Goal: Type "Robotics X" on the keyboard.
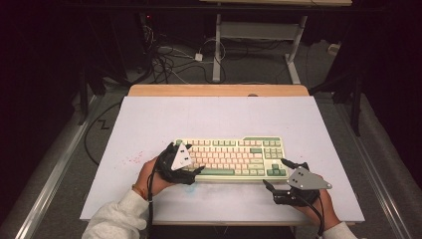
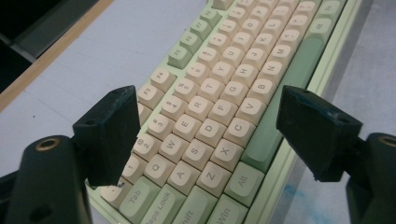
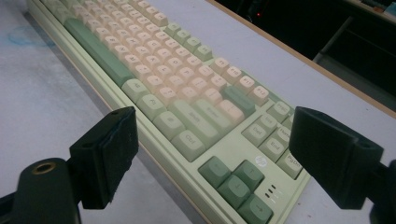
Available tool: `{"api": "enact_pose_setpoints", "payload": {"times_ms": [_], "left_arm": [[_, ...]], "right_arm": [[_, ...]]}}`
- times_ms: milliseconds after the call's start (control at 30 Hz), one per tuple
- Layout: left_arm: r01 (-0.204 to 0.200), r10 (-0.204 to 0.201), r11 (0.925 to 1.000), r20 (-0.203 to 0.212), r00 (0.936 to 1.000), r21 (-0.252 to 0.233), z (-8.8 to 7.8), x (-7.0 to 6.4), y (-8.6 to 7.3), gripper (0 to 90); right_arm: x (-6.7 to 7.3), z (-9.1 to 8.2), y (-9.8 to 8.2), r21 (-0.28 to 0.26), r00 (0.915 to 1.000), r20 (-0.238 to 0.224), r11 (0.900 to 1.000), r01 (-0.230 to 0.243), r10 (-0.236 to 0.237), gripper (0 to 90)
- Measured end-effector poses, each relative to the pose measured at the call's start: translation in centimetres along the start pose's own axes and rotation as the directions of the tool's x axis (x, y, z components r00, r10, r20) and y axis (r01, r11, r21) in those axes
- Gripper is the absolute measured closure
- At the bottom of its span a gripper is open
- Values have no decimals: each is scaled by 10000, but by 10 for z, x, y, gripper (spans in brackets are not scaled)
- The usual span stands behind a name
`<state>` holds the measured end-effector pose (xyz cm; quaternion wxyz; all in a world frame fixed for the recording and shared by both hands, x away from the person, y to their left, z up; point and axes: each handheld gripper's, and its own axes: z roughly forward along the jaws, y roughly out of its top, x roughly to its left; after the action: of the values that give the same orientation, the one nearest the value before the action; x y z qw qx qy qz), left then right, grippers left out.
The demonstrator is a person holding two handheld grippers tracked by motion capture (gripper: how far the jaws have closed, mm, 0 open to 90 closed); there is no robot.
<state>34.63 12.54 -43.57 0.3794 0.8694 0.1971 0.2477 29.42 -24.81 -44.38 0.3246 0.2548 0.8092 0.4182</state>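
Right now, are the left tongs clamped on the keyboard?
No, the left tongs stand open above the keyboard, with their pads apart and off the keys.

A pale green rectangular plastic keyboard [image 1: 230, 157] with cream letter keys and darker green modifier keys is lying flat, keys facing up, lengthwise across the near middle of the white counter [image 1: 149, 119].
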Motion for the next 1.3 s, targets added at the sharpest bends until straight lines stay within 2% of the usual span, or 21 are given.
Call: {"api": "enact_pose_setpoints", "payload": {"times_ms": [200,333,400,467,600,667,733,800,867,900,967,1000,1100,1167,1200,1300], "left_arm": [[-44,25,9994,-560,9984,-343,-10,2,-9,185],[246,-293,9981,-855,9959,-563,-18,6,-17,185],[405,-459,9972,-856,9953,-633,-23,8,-21,185],[406,-472,9973,-1088,9929,-616,-26,7,-26,185],[441,-502,9975,-1138,9922,-558,-32,5,-35,186],[413,-467,9980,-1172,9920,-482,-36,3,-39,186],[495,-547,9976,-1115,9923,-484,-39,2,-44,186],[524,-569,9978,-1239,9907,-396,-41,1,-48,185],[653,-689,9973,-1140,9911,-346,-43,1,-52,186],[591,-618,9979,-1256,9902,-249,-44,1,-54,186],[669,-690,9975,-1234,9900,-213,-45,0,-57,186],[668,-690,9975,-1254,9897,-222,-46,-1,-59,186],[695,-724,9972,-1356,9881,-258,-48,-3,-62,186],[708,-729,9973,-1343,9883,-203,-49,-3,-64,186],[694,-717,9974,-1436,9870,-210,-50,-4,-66,185],[760,-772,9970,-1375,9875,-136,-51,-5,-69,186]], "right_arm": [[-5,-3,0,-109,9996,32,9996,-270,271,168],[-9,-4,0,-102,9995,-108,9995,-302,300,220],[-10,-5,1,-109,9992,-178,9993,-357,355,221],[-11,-5,2,-78,9992,-174,9993,-363,362,237],[-15,-4,2,-27,9988,-176,9989,-465,464,284],[-15,-5,3,-82,9990,-68,9990,-444,444,344],[-17,-5,5,-65,9986,-101,9986,-523,522,366],[-18,-4,6,-33,9986,-144,9987,-502,502,409],[-20,-3,8,18,9985,-142,9986,-527,527,463],[-21,-3,9,100,9980,-209,9982,-597,599,502],[-21,0,11,236,9981,-303,9983,-537,544,560],[-22,1,13,299,9979,-395,9983,-507,519,629],[-24,7,17,626,9970,-551,9968,-504,539,757],[-26,11,19,772,9948,-819,9955,-541,604,813],[-25,12,21,833,9947,-831,9951,-528,597,841],[-26,18,25,957,9926,-1047,9941,-520,620,897]]}}
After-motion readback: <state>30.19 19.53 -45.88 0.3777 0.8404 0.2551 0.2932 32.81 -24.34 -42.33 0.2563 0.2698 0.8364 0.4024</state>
